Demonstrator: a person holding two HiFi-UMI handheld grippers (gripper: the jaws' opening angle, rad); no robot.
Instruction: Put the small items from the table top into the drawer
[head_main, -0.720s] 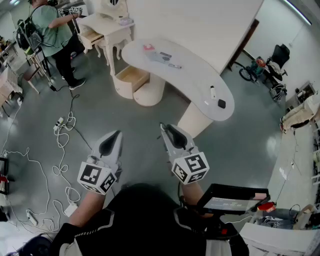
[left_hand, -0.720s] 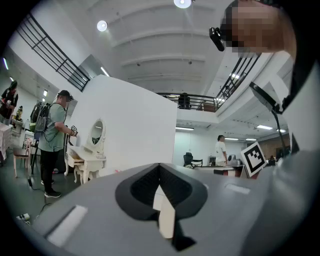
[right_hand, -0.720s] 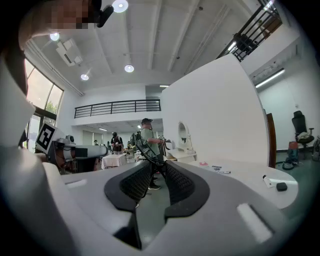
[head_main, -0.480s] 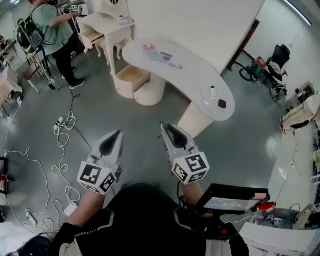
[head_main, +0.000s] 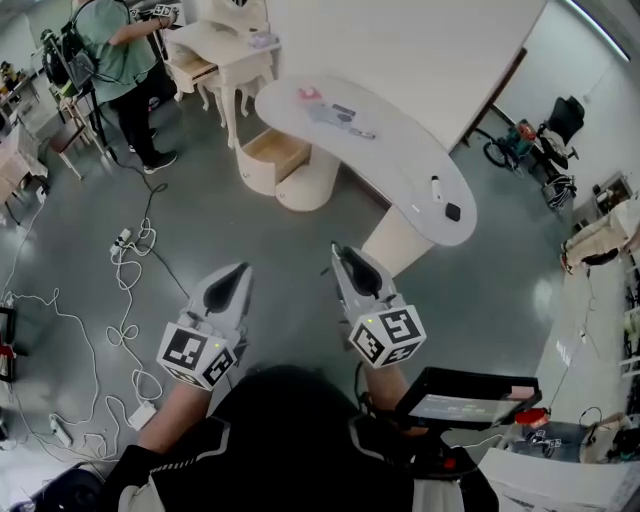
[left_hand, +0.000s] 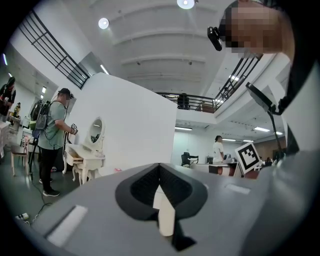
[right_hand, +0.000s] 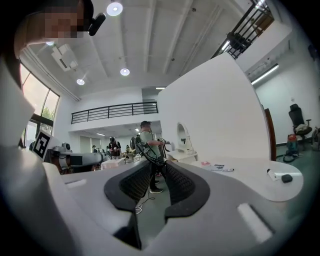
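A curved white table (head_main: 400, 165) stands ahead across the floor. On it lie a pink item (head_main: 307, 94), some flat cards (head_main: 340, 112), a small white bottle (head_main: 435, 187) and a black item (head_main: 453, 212). An open wooden drawer (head_main: 268, 148) juts out from the table's round left pedestal. My left gripper (head_main: 238, 272) is held low in front of me, shut with nothing in it. My right gripper (head_main: 340, 252) is beside it, partly open and empty. Both are far from the table. In the right gripper view the bottle (right_hand: 270, 173) and black item (right_hand: 286, 178) show at the table's near end.
A person (head_main: 115, 60) stands at a cream dressing table (head_main: 215, 50) at the far left. White cables (head_main: 125, 270) trail over the grey floor to my left. A desk with a black tray (head_main: 470, 395) is close on my right. A white wall (head_main: 400, 40) runs behind the curved table.
The view has shifted a little, so the table and drawer sit slightly further right. Both grippers keep the same stance, a touch lower in view.
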